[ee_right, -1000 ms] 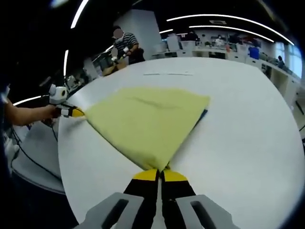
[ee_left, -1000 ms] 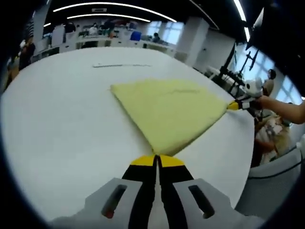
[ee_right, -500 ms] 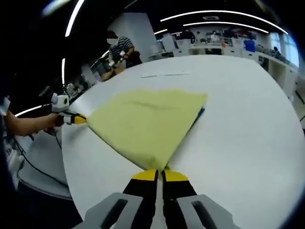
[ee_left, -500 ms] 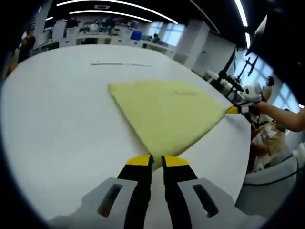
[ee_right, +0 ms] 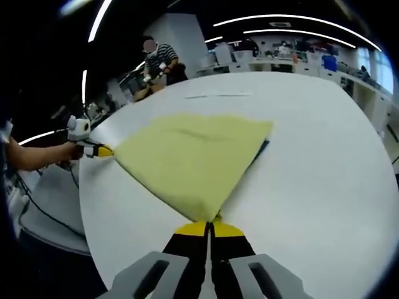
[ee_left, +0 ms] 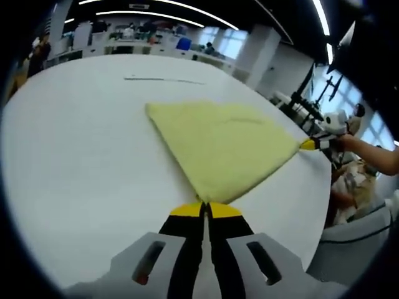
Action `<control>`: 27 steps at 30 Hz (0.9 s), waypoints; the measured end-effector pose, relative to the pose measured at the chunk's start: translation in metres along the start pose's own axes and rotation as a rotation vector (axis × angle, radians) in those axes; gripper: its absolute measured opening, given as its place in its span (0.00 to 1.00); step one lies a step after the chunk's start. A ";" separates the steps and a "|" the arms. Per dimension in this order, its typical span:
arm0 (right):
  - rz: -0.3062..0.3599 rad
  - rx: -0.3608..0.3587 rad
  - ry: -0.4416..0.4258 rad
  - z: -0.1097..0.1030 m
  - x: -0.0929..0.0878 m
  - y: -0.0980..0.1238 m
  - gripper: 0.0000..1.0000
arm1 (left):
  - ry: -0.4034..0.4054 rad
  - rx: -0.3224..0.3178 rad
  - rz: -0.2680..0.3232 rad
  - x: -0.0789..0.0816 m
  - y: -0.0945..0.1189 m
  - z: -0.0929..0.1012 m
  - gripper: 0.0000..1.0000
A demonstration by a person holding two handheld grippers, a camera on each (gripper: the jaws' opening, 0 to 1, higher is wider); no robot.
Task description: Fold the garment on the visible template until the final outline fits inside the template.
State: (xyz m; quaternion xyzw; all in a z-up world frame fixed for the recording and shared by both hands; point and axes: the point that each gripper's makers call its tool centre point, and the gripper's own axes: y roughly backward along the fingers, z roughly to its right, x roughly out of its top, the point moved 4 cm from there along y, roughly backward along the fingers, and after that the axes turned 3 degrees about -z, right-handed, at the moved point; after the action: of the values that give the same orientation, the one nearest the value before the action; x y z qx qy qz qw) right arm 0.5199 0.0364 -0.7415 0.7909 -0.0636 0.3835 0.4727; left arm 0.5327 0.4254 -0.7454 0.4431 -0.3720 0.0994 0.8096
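Observation:
A yellow garment (ee_left: 221,146) lies folded flat in a rough triangle on the white round table (ee_left: 75,162). My left gripper (ee_left: 204,204) is shut on its near corner. In the left gripper view my right gripper (ee_left: 308,144) holds the garment's far right corner, with a hand behind it. In the right gripper view the garment (ee_right: 193,156) spreads ahead, and my right gripper (ee_right: 209,223) is shut on its near tip. The left gripper (ee_right: 103,150) pinches the left corner there. A thin dark blue sliver (ee_right: 266,146) peeks from under the garment's right edge.
A thin dark line (ee_left: 163,79) marks the table beyond the garment. The table edge (ee_left: 321,205) drops off to the right, with stands and cables past it. A person in a striped shirt (ee_right: 159,59) stands behind the table, and desks line the back of the room.
Half a second ago the left jaws stood slightly apart at the garment's corner; now they are shut together on it. The garment keeps its shape and place.

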 end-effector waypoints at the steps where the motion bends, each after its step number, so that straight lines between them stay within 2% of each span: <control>1: 0.000 0.000 0.001 0.000 0.000 0.000 0.00 | -0.001 0.002 0.000 0.000 0.000 0.000 0.00; 27: -0.002 0.000 -0.007 -0.012 -0.019 0.008 0.00 | -0.031 0.015 -0.012 -0.017 0.009 0.009 0.00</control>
State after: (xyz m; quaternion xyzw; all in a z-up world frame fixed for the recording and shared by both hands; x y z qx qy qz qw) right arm 0.4964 0.0364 -0.7458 0.7922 -0.0643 0.3803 0.4729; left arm 0.5120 0.4265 -0.7480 0.4528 -0.3810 0.0906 0.8010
